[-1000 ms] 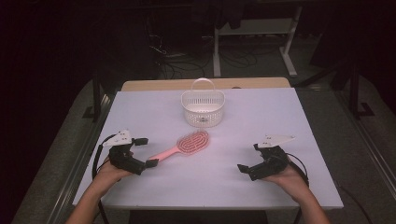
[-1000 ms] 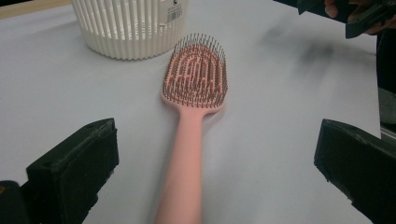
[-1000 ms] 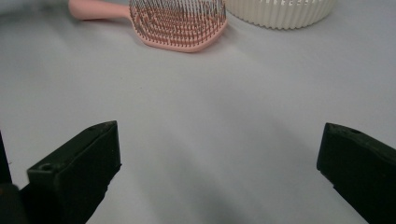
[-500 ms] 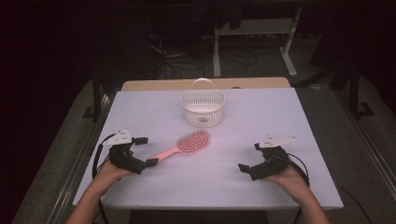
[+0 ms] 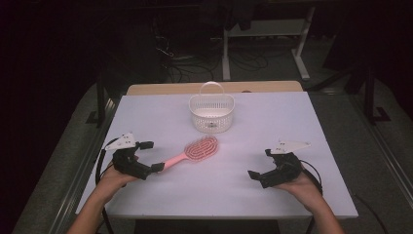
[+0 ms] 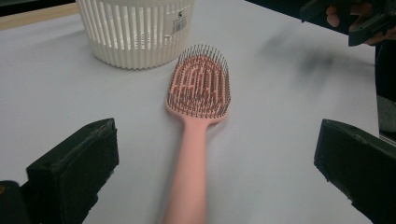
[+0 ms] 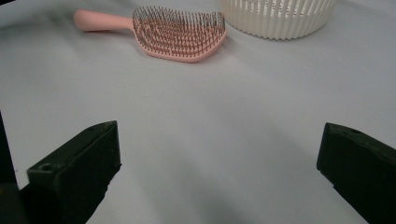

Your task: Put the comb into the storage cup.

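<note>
I have the left claw [image 5: 149, 157] spread wide around the pink hairbrush [image 5: 196, 150] handle on the worktop [image 5: 234, 195], near the basket [image 5: 212, 112]. Next I must close squarely. Right claw [image 5: 259, 165] rests open.

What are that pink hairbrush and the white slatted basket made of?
The pink hairbrush looks like matte moulded plastic: one smooth, even-coloured piece with thin, darker bristles, material unclear. The white slatted basket also looks plastic: thin, uniform moulded ribs with a slight sheen.
</note>
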